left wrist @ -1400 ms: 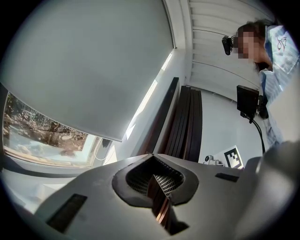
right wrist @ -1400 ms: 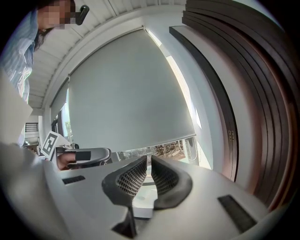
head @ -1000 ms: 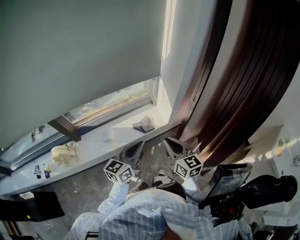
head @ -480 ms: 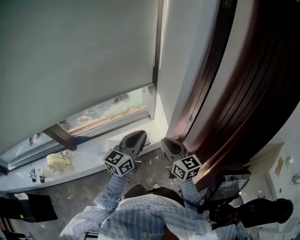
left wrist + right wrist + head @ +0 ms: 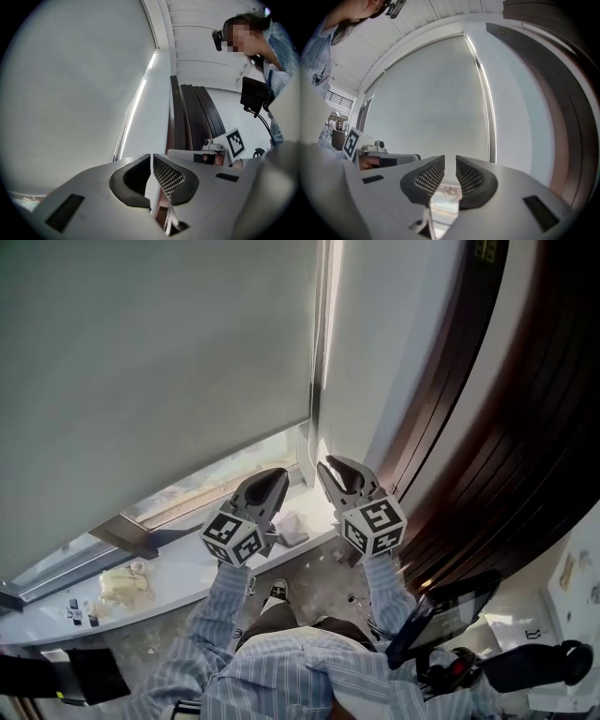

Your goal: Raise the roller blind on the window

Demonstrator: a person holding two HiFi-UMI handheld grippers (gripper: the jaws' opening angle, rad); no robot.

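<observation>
The grey roller blind (image 5: 141,362) hangs over most of the window; a strip of glass shows under its lower edge. Its pull cord (image 5: 323,334) runs down the bright gap at the blind's right side. My left gripper (image 5: 272,479) is raised before the blind's lower right corner, jaws shut with nothing in them; in the left gripper view its tips (image 5: 152,157) meet in front of the blind (image 5: 70,93). My right gripper (image 5: 328,468) is just right of it, below the cord. Its jaws (image 5: 450,161) are opening, with nothing between them. The cord (image 5: 490,117) hangs right of them.
A white window sill (image 5: 187,559) below carries a crumpled cloth (image 5: 286,526), a cream object (image 5: 117,582) and small dark items (image 5: 80,613). Dark wooden panels (image 5: 487,427) stand at the right. A black screen on a stand (image 5: 441,610) is by the person's right side.
Both grippers have risen from sill height to the blind's lower right corner, closer to the cord. The right jaws have parted a little. The left jaws stay shut.
</observation>
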